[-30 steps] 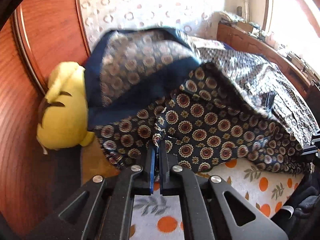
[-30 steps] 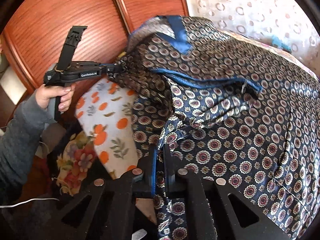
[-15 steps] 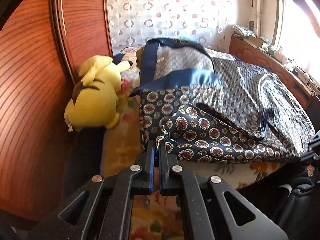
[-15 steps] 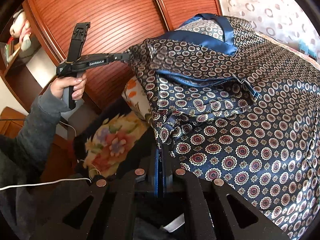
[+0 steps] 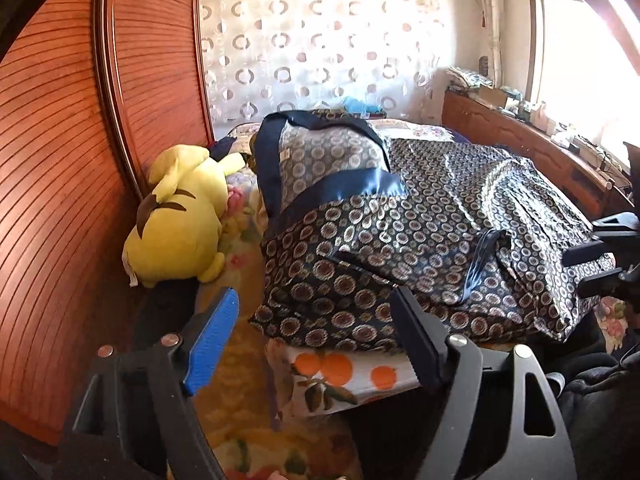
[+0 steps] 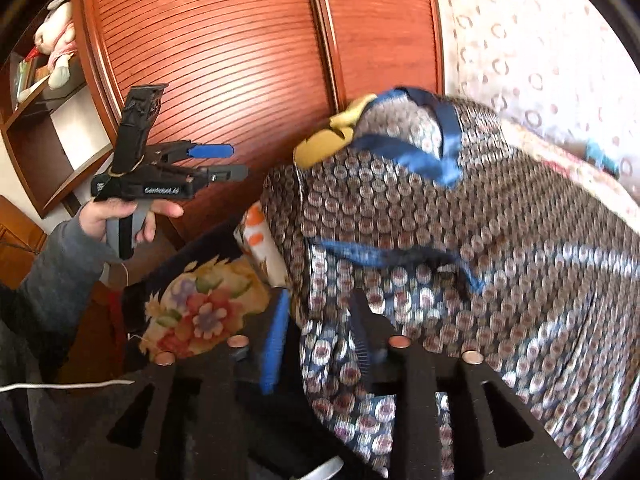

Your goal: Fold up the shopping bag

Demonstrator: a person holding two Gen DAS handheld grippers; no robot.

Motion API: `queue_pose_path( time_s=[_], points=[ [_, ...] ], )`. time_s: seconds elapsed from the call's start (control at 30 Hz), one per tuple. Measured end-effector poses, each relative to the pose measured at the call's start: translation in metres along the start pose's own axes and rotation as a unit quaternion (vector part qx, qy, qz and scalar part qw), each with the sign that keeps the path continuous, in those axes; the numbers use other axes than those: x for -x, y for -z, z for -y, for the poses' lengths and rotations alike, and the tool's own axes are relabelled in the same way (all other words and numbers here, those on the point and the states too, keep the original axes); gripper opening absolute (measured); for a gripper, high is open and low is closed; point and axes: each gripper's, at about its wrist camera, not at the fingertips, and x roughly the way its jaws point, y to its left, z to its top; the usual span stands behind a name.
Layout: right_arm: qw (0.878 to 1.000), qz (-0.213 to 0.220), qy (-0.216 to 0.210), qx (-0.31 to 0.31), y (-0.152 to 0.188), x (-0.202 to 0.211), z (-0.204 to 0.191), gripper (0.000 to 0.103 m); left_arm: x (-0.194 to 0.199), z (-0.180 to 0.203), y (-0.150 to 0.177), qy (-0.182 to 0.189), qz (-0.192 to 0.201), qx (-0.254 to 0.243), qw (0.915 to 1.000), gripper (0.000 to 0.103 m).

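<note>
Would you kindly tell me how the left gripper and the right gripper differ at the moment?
The left gripper gapes wide; the right gripper stands narrower. Nothing sits between the left's jaws, held clear of the shopping bag; the right's jaws straddle bag fabric. Both have just been opening.

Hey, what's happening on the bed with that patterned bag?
A person is folding a patterned shopping bag on the bed, with hand-held tongs in each hand. The left tongs have just been opening and stand wide with nothing between them, clear of the bag's near edge. The right tongs have just been opening too; bag fabric lies between them, though the picture is too blurred to tell whether they grip it. A yellow plush toy lies beside the bag.
</note>
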Motion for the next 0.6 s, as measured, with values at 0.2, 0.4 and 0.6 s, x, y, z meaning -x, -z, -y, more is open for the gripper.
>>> queue_pose_path(
  time_s=[0.2, 0.4, 0.6],
  points=[
    [0.999, -0.015, 0.032, 0.037, -0.009, -0.052, 0.001, 0.047, -0.002, 0.006, 0.000, -0.007, 0.000, 0.008, 0.9999, 0.079],
    [0.995, -0.055, 0.037, 0.079, -0.022, -0.103, -0.007, 0.047, -0.008, 0.008, 0.006, 0.000, -0.007, 0.020, 0.9998, 0.079],
    [0.985, -0.097, 0.071, 0.125, -0.035, -0.142, -0.010, 0.047, -0.013, 0.011, 0.007, 0.006, -0.012, 0.020, 0.9997, 0.079]
  ],
)
